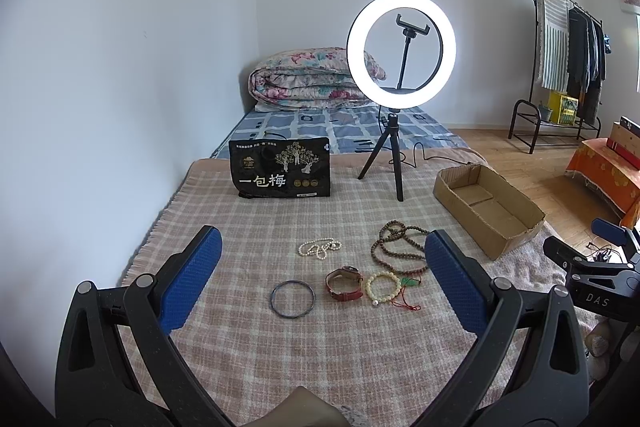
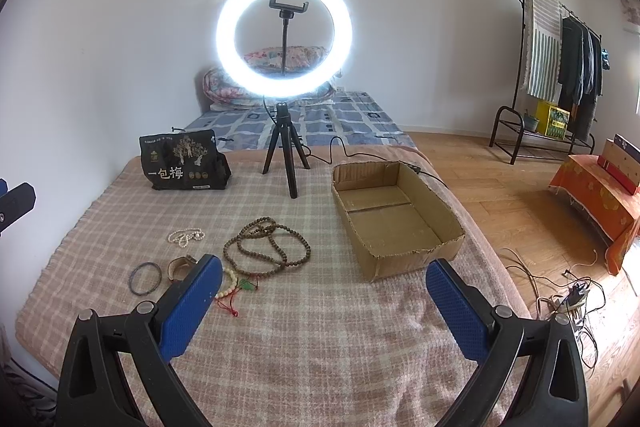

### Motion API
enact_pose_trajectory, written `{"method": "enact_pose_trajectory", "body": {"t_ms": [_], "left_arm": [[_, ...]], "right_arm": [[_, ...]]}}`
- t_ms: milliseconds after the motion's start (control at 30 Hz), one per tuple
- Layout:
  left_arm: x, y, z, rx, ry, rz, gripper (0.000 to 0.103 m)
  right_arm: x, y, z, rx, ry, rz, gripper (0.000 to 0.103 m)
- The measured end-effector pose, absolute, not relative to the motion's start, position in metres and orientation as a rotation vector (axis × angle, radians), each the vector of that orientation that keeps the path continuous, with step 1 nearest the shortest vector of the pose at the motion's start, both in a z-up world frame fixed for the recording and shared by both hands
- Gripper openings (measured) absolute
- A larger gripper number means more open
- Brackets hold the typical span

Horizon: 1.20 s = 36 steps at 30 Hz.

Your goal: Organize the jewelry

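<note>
Currently, my readout by item, largest first:

Blanket [image 2: 320,327]: checked cloth spread over the bed; all the jewelry lies on it.
Ring light [image 2: 284,35]: lit, on a small tripod at the far end of the blanket; glare washes out whatever is directly behind it.
Box [image 2: 396,219]: open cardboard tray, bare inside, to the right of the jewelry and well apart from it. I judge it the likely destination.
Black pouch [image 1: 280,167]: stands upright at the far left of the blanket; contents not visible.
Left claw [image 1: 320,279]: fingers spread wide, holding nothing, hovering short of the jewelry.
Right claw [image 2: 324,303]: fingers spread wide, holding nothing; its left finger covers part of the watch and the pale bracelet.
Brown bead string [image 2: 266,247]: long, looped in a loose heap, nearest the box.
Pearl string [image 1: 319,248]: small heap, farthest from me.
Watch [image 1: 344,283]: red strap, curled, between the bangle and the pale bracelet.
Bangle [image 1: 293,298]: thin dark ring, lying flat, leftmost.
Pale bracelet [image 1: 383,286]: just beside the watch; a green charm [image 1: 410,283] on red cord trails from it.
Step in hand: start of the job, as I judge it; no piece is in the box yet.
Next move: lower one claw over a single piece and close low against the cloth, since the bangle and cords lie flat.
Unclear: whether the red cord is tangled with the brown beads; clasps are too small to read.
</note>
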<state>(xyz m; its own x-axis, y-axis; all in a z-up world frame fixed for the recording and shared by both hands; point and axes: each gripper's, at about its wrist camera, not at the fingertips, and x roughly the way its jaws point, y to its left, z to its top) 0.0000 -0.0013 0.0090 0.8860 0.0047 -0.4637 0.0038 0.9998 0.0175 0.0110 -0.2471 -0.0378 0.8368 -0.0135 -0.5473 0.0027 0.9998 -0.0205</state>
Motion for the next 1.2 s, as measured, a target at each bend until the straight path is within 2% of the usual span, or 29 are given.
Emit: {"method": "enact_pose_trajectory", "body": {"t_ms": [1200], "left_arm": [[-0.0006,-0.0011,0.0075,0.015,0.479,0.000,0.103]], "right_arm": [[0.0104,-0.2480,-0.0410,-0.006,0.591,-0.007,0.103]]}}
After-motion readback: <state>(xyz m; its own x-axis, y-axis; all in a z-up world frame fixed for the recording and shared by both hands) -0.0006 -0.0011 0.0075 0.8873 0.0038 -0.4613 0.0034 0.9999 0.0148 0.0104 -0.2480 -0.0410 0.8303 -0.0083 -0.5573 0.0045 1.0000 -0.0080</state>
